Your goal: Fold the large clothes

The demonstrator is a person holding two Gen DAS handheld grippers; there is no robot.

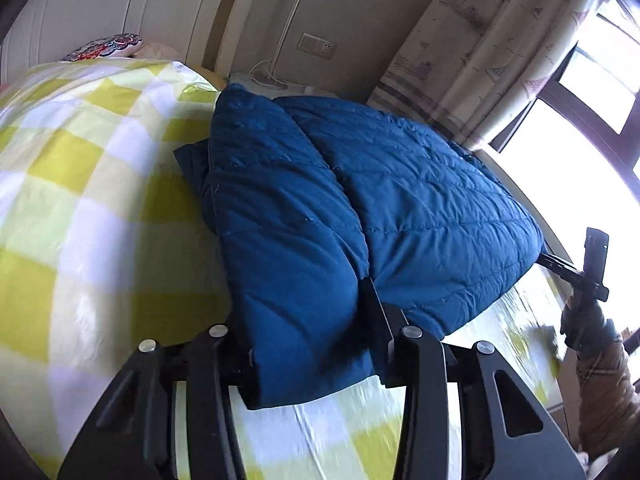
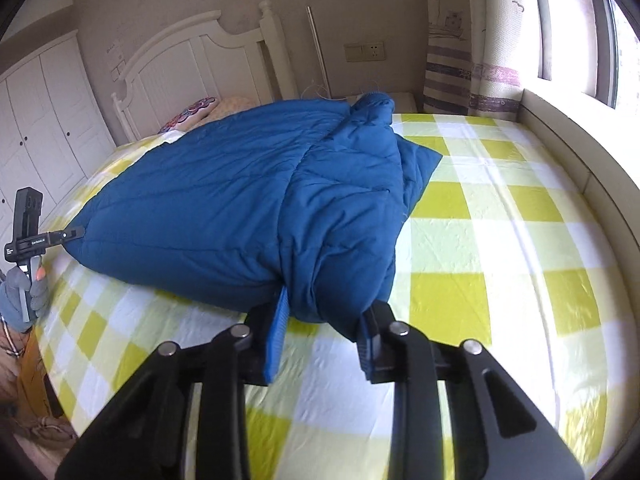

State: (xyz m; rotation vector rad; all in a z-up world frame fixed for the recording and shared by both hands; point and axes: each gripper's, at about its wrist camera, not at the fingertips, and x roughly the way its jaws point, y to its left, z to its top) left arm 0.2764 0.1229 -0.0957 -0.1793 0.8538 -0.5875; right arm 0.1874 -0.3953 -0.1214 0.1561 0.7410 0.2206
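A big blue quilted jacket point(image 1: 400, 184) lies bunched on a bed with a yellow and white checked sheet point(image 1: 80, 200). My left gripper point(image 1: 308, 320) is shut on the jacket's near edge, with fabric bulging between its black fingers. In the right wrist view my right gripper point(image 2: 326, 304) pinches another near corner of the jacket point(image 2: 224, 200) between its blue pads point(image 2: 278, 332). Each view also shows the other gripper at the jacket's far corner: the right gripper point(image 1: 554, 260) at the right edge, the left gripper point(image 2: 74, 234) at the left edge.
A white headboard point(image 2: 192, 68) and a patterned pillow point(image 1: 108, 46) are at the bed's head. White wardrobe doors point(image 2: 36, 120) stand to the left, and a curtain point(image 1: 480, 40) and a window ledge point(image 2: 568, 152) to the right. Gloved hands point(image 2: 24, 288) hold the grippers.
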